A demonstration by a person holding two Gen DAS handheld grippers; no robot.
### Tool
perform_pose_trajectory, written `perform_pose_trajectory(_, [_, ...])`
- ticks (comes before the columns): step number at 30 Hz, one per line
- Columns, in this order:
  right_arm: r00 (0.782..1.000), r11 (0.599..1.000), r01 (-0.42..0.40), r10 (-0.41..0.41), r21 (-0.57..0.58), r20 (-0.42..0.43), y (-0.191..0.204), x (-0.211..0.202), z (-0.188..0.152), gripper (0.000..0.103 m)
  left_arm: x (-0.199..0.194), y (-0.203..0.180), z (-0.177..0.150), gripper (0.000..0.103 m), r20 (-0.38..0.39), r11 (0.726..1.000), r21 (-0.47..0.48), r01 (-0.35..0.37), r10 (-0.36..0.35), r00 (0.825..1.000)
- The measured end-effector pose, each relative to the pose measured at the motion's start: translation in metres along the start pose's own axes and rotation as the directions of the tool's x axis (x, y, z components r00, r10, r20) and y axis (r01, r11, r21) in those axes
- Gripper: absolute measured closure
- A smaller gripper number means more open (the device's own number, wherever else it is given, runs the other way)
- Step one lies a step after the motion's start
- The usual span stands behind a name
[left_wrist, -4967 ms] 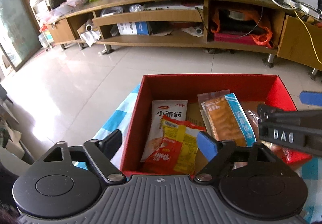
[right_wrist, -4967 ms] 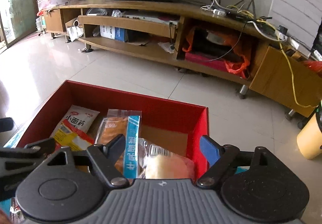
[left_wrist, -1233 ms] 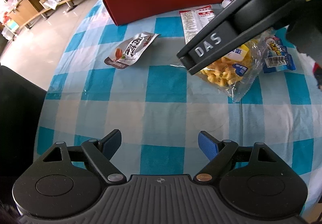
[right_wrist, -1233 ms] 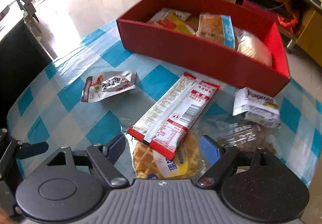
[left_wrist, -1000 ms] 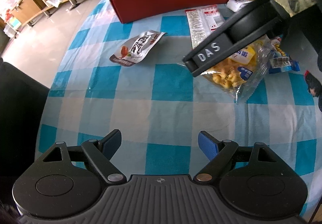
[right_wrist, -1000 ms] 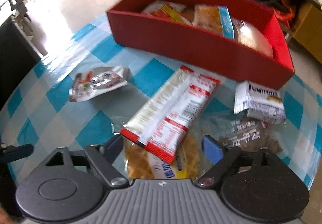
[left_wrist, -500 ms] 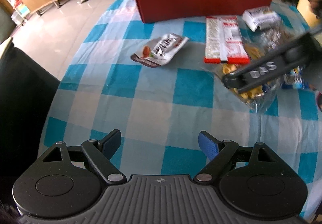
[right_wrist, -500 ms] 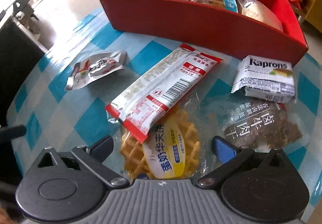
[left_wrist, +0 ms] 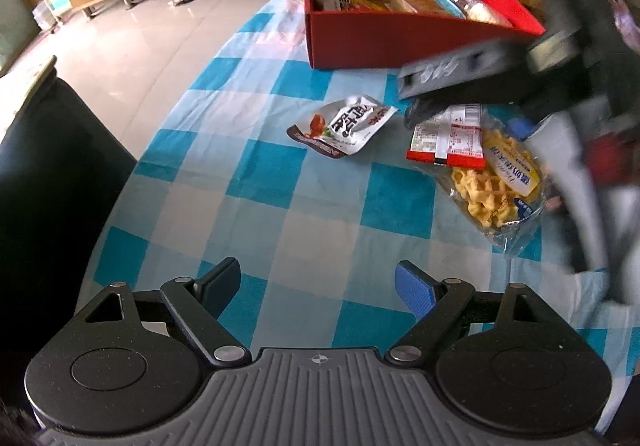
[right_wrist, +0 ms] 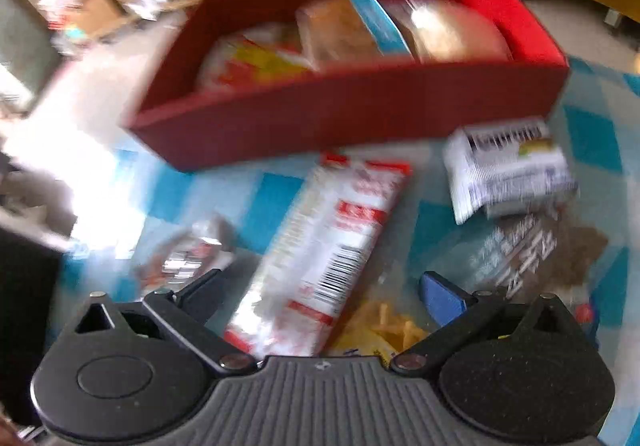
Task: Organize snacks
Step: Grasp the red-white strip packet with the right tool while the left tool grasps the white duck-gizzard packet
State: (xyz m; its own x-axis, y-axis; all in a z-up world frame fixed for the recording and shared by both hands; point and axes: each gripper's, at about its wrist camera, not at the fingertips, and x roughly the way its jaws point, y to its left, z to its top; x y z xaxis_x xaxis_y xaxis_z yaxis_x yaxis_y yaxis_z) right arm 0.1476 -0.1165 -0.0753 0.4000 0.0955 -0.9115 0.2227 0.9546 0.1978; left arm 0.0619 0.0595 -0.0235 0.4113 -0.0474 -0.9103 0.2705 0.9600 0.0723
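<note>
Inside red box (left_wrist: 404, 39) several snack packets (left_wrist: 422, 1), left hand-held gripper (left_wrist: 318, 286) and right hand-held gripper (right_wrist: 320, 296) gaping, empty.

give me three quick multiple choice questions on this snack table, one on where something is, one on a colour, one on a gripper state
1. Where does the long red and white packet lie?
A. inside the box
B. partly on the waffle bag
C. on the floor

2. What colour is the box holding the sorted snacks?
A. red
B. green
C. white

3. How is the left gripper?
A. shut on the small pouch
B. shut on nothing
C. open and empty

Answers:
1. B, its near end overlaps the waffle bag on the checked cloth.
2. A, its walls are red in both views.
3. C, its fingers stand wide apart over bare cloth, and the small pouch lies far ahead.
</note>
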Motion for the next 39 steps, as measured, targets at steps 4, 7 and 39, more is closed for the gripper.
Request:
perform_pose_trajectory(4, [0.99,0.984,0.129,-0.135,-0.122,-0.042,0.024,0.011,0.005,0.0,-0.005,0.011,-0.001,0.014,0.011,0.999,-0.022,0.04,-0.04,0.999])
perform_pose_trajectory(7, [0.991,0.985,0.102,-0.113,-0.143,-0.074,0.021,0.01,0.01,0.0,-0.007,0.023,-0.003,0.014,0.015,0.997,-0.047,0.055,-0.054,0.998])
perform_pose_trajectory(39, [0.972,0.968,-0.226,0.216,-0.114,-0.088,-0.06,-0.032,0.013,0.055,0.117,-0.011,0.106,0.006,-0.06,0.965,0.221,0.14,-0.13,0.99])
